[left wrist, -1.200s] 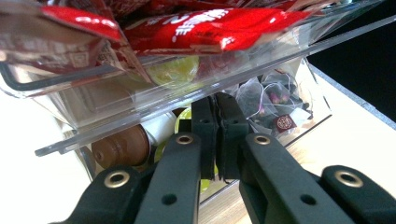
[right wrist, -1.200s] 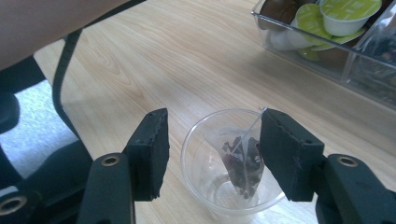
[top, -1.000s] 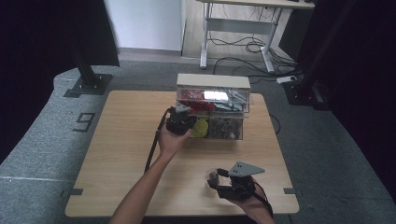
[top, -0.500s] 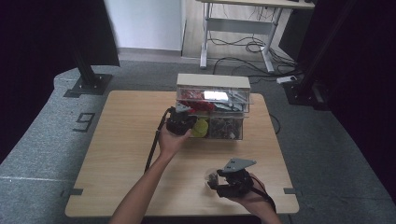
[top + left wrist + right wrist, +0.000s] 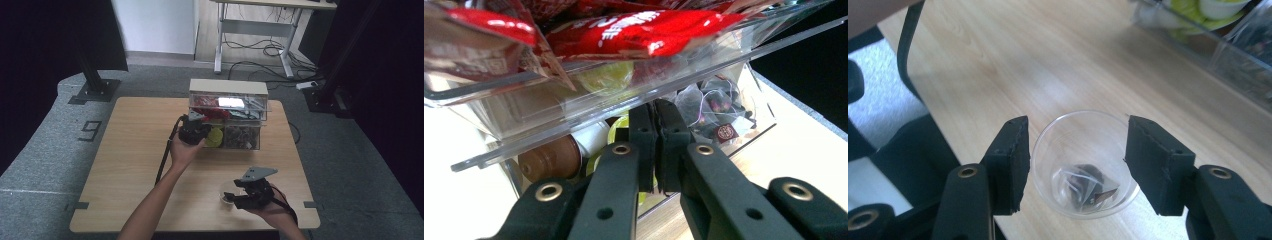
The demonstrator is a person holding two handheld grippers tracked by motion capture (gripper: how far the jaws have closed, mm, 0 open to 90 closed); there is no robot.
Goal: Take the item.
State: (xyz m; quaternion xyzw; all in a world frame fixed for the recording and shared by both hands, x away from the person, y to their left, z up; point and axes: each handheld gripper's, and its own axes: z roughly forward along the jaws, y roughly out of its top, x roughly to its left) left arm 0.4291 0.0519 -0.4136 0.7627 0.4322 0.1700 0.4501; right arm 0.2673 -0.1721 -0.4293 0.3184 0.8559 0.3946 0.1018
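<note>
A clear glass cup (image 5: 1083,165) with a tea bag (image 5: 1088,186) in it stands on the wooden table (image 5: 135,150) near the front right. My right gripper (image 5: 1075,160) is open, one jaw on each side of the cup (image 5: 226,192) without touching it. My left gripper (image 5: 196,131) is at the lower left drawer of a clear organizer box (image 5: 227,87). In the left gripper view that gripper (image 5: 655,145) is shut, its jaws pressed together just under the clear front edge of the upper drawer (image 5: 589,107). Whether a thin lip sits between them is unclear.
The upper drawer holds red packets (image 5: 639,25). Below are a brown capsule (image 5: 551,157), yellow-green capsules (image 5: 216,136) and mesh tea bags (image 5: 709,107). The left gripper's cable (image 5: 165,150) trails across the table. A black stand base (image 5: 95,90) is on the floor at the far left.
My right gripper has shifted slightly around the cup. The left gripper has stayed at the box.
</note>
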